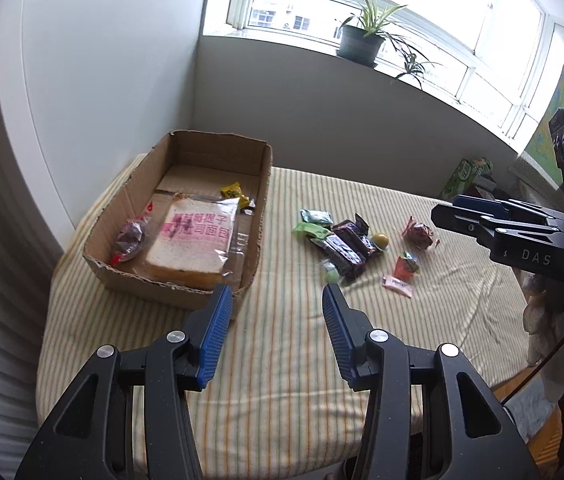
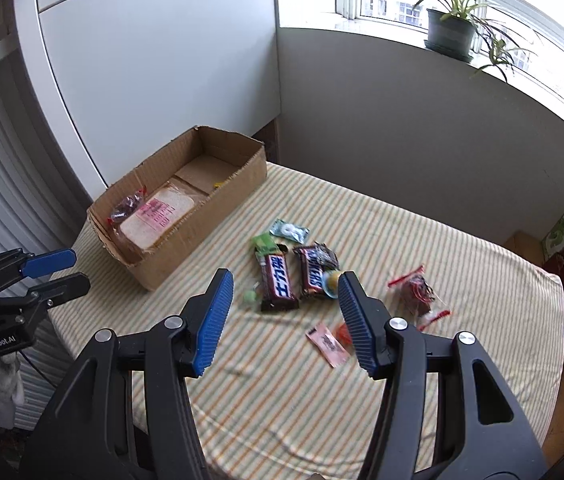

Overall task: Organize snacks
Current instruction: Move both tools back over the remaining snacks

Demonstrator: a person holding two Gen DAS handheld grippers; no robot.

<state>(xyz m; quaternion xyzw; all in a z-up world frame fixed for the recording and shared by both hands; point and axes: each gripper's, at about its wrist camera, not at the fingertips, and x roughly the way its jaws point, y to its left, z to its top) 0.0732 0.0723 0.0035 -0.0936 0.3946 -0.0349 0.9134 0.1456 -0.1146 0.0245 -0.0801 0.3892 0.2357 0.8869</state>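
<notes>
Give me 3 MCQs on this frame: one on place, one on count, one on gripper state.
1. Where is the packaged bread slice?
A. inside the cardboard box
B. on the striped cloth
C. on the windowsill

2. How many Snickers bars lie on the striped cloth?
A. one
B. two
C. four

3. What state is the right gripper in?
A. shut on a bar
B. shut, empty
C. open, empty

Answers:
1 A: the bread rests on the box floor, beside a red-wrapped snack.
2 B: two brown bars sit side by side in the right wrist view.
3 C: its blue pads stand wide apart, with nothing between them; the left gripper is open too.
</notes>
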